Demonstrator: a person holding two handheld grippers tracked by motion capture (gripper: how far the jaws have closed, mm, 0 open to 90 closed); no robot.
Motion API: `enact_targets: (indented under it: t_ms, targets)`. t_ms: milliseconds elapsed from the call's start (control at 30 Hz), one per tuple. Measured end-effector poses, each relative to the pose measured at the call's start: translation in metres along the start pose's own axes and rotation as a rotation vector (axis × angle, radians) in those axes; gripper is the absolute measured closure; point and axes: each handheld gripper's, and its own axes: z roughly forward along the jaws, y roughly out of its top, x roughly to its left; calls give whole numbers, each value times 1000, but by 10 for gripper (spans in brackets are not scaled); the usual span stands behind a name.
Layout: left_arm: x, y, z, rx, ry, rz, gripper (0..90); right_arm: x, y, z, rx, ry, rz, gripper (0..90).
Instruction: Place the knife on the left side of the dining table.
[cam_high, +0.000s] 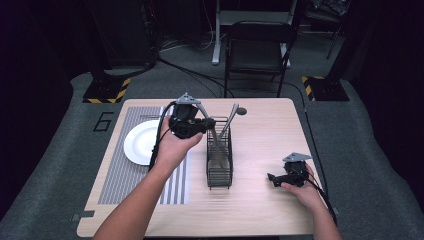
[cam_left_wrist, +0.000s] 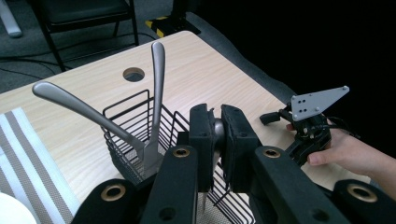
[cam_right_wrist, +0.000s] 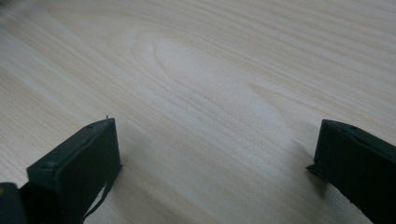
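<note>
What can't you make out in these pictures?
- What kind of utensil the left gripper is shut on: in the left gripper view its fingers cover all but a sliver of metal.
- The utensil ends inside the basket: too small in the high view, hidden behind wire and gripper in the left gripper view.
- The plate: its right side hidden by the left hand in the high view.

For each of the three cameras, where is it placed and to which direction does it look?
High view: above the person's side, facing forward and down on the table; both forearms show.
Left gripper view: on the left gripper, looking over the basket; jaws shut on a utensil.
Right gripper view: on the right gripper, facing bare tabletop; jaws open.
Shared: high and left views show the basket.
</note>
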Motion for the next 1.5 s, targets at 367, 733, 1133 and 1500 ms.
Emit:
enact_targets:
  t_ms: [367, 733, 1133, 1500]
  targets:
    - [-3, 10, -12, -3, 13, 12, 836, 0, 0, 0, -1, 0, -1, 0]
    - [2, 23, -34, -37, 25, -5, 836, 0, 0, 0, 3, -5, 5, 0]
    - [8, 34, -59, -80, 32, -20, 835, 0, 0, 0, 0, 0, 0, 0]
    - [14, 38, -84, -118, 58, -28, 836, 1, 0, 0, 5, -6, 8, 0]
